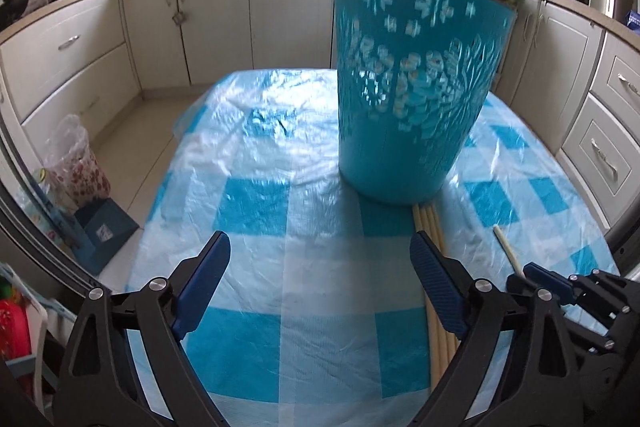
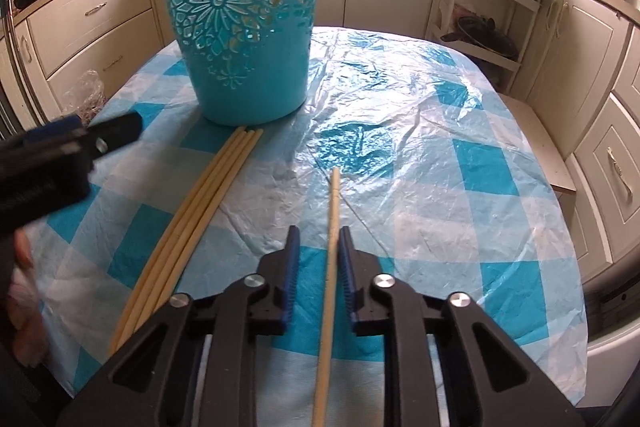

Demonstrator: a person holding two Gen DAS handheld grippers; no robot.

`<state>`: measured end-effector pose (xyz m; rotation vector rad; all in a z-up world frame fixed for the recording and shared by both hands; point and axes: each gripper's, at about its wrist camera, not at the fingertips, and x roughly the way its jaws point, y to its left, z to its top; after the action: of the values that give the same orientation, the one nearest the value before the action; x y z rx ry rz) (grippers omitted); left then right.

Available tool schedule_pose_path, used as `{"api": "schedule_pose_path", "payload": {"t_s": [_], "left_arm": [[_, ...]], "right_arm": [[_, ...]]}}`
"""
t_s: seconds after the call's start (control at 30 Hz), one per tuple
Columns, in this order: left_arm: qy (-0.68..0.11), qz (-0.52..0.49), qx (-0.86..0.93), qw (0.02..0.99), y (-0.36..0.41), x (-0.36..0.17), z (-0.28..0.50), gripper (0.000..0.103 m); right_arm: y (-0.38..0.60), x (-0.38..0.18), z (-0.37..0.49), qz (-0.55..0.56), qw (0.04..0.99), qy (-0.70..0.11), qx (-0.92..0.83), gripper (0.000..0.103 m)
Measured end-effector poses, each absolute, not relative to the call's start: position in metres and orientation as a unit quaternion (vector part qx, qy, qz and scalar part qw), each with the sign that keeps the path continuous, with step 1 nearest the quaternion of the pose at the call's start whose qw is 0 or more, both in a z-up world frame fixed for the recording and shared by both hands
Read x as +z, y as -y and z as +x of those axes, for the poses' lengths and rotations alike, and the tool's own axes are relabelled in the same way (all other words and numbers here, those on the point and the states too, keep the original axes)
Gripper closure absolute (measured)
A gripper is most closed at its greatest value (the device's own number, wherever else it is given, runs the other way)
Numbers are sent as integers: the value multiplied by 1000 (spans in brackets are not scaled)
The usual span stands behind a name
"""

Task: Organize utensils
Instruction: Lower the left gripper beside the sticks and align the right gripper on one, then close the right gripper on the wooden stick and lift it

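1. Nearest the right wrist camera, the right tool (image 2: pixel 318 251) has its two blue-padded jaws drawn close on either side of a single pale chopstick (image 2: pixel 330 247); in this view narrow gaps show between the pads and the stick, so whether they actually press on it cannot be told.
2. That chopstick lies lengthwise between the jaws, its far tip resting on the desk (image 2: pixel 460 131) ahead of the tool.
3. The left tool (image 1: pixel 320 259) hangs over the desk with its jaws spread wide apart and nothing between them.
4. In the right wrist view the left tool shows as a blurred black-and-blue shape at the left edge, with part of a hand (image 2: pixel 22 291) below it.
5. A bundle of four chopsticks (image 2: pixel 192 219) lies side by side on the desk, left of the single one, their far tips touching or just short of the basket's base.
6. In the left wrist view the same bundle passes under the left tool's right-hand jaw.
7. A teal basket (image 2: pixel 244 19) with cut-out flower patterns stands upright on the desk beyond the chopsticks.
8. The desk is covered with a blue-and-white checked cloth under crinkled clear plastic.
9. Cream kitchen cabinets (image 1: pixel 216 15) surround the desk.
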<state>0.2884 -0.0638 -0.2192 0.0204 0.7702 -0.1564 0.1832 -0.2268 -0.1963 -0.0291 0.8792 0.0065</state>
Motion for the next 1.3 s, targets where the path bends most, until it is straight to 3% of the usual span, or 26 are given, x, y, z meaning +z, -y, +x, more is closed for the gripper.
{"api": "schedule_pose_path", "payload": {"t_s": [0.2, 0.47, 0.73, 0.97, 1.3], "left_arm": [[-389, 4, -80, 918, 65, -228, 290, 14], [-394, 8, -84, 915, 67, -230, 291, 14], [-393, 6, -88, 915, 67, -231, 290, 14], [-394, 10, -88, 915, 68, -231, 290, 14], [-397, 11, -89, 913, 68, -232, 291, 14]], "right_arm": [[242, -194, 185, 55, 894, -444, 19, 96], [228, -193, 190, -7, 892, -451, 27, 96], [242, -191, 192, 57, 878, -474, 40, 97], [222, -192, 188, -34, 888, -458, 37, 97], [260, -180, 182, 125, 883, -448, 57, 97]]}}
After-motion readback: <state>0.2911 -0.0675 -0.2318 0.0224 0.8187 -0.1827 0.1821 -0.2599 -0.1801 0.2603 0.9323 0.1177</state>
